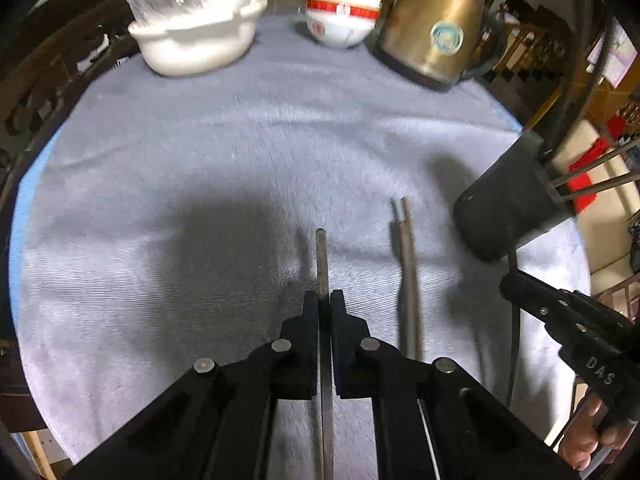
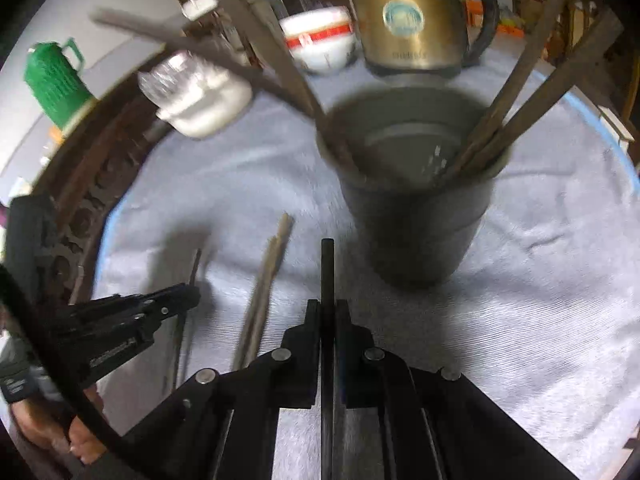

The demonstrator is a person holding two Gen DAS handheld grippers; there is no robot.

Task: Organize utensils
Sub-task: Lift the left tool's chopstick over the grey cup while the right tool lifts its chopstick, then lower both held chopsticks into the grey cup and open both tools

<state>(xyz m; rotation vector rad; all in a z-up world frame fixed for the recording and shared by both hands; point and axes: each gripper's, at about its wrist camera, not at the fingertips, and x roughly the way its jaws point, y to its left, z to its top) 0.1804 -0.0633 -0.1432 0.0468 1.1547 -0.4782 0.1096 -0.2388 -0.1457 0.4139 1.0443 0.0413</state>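
Chopsticks are being gathered into the dark holder (image 2: 416,200) near the cloth's right edge. The left gripper (image 1: 325,300) is clamped on one grey chopstick (image 1: 322,256); the right gripper (image 2: 327,308) pinches a black chopstick (image 2: 327,268) just short of the holder. A loose pair (image 1: 408,272) lies on the cloth (image 1: 240,160) between them. Next, each stick likely needs lifting, tipping upright and dropping in beside the sticks (image 2: 520,112) leaning inside. Bowls (image 1: 344,16) sit along the far edge.
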